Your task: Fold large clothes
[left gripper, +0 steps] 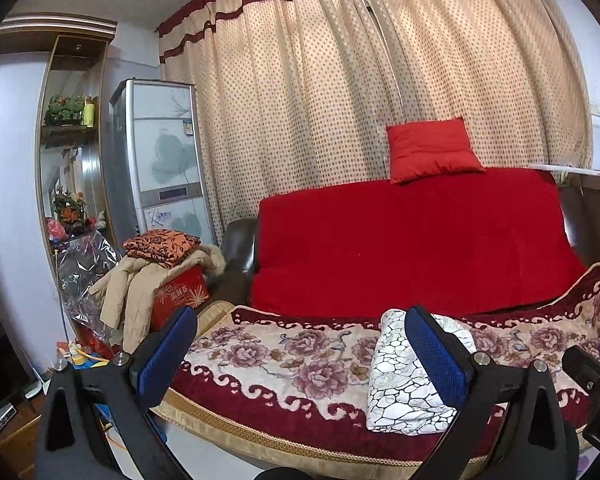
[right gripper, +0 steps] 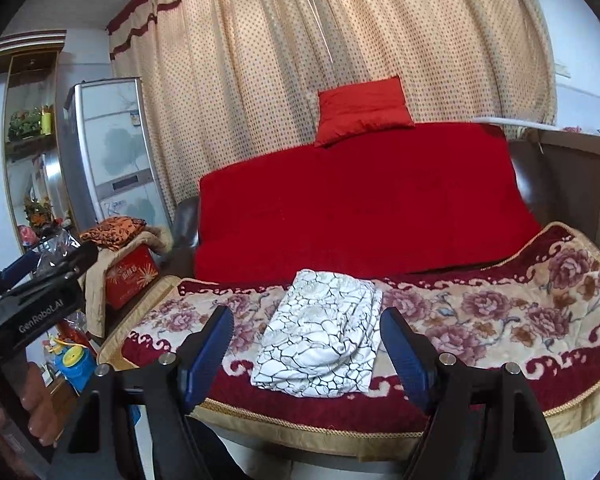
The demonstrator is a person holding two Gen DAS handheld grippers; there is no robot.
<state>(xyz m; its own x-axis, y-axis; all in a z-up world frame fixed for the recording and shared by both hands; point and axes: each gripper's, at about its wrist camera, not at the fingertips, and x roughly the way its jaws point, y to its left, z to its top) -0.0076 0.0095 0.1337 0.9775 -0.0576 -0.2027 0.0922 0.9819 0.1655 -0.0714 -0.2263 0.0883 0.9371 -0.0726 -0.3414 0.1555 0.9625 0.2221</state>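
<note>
**Over the floral blanket's near edge: both grippers empty, bundle lying folded**

Above the near edge of the floral blanket [right gripper: 500, 312], right gripper [right gripper: 306, 314] spread wide, blue pads well apart, nothing between them and nothing touched. Aimed slightly downward across the blanket, framing the folded garment [right gripper: 320, 336] without contact. Likely held clear so as not to disturb the finished fold.

Off the blanket's left end, left gripper [left gripper: 300, 320] equally wide open and equally empty. One pad overlapping the garment in the left wrist view, yet only in front of it, not on it. Gripped from below by a hand [right gripper: 32, 412], seen at the edge of the right wrist view.

Near the blanket's front middle: white cloth with a black crackle print, folded into a compact oblong, layered edges showing on its right side, resting flat. Judged folded already; placed centrally, probably for open room on either side.

Behind the blanket, red throw [right gripper: 360, 208] draped over the sofa back, with a red cushion [right gripper: 362, 110] perched on top against the dotted curtain [right gripper: 340, 40].

Beyond the blanket's left end, an orange patterned cloth [left gripper: 160, 246] and a beige coat [left gripper: 128, 292] heaped on a red box [left gripper: 180, 292]. Possibly more clothes for folding, though hard to say.
</note>
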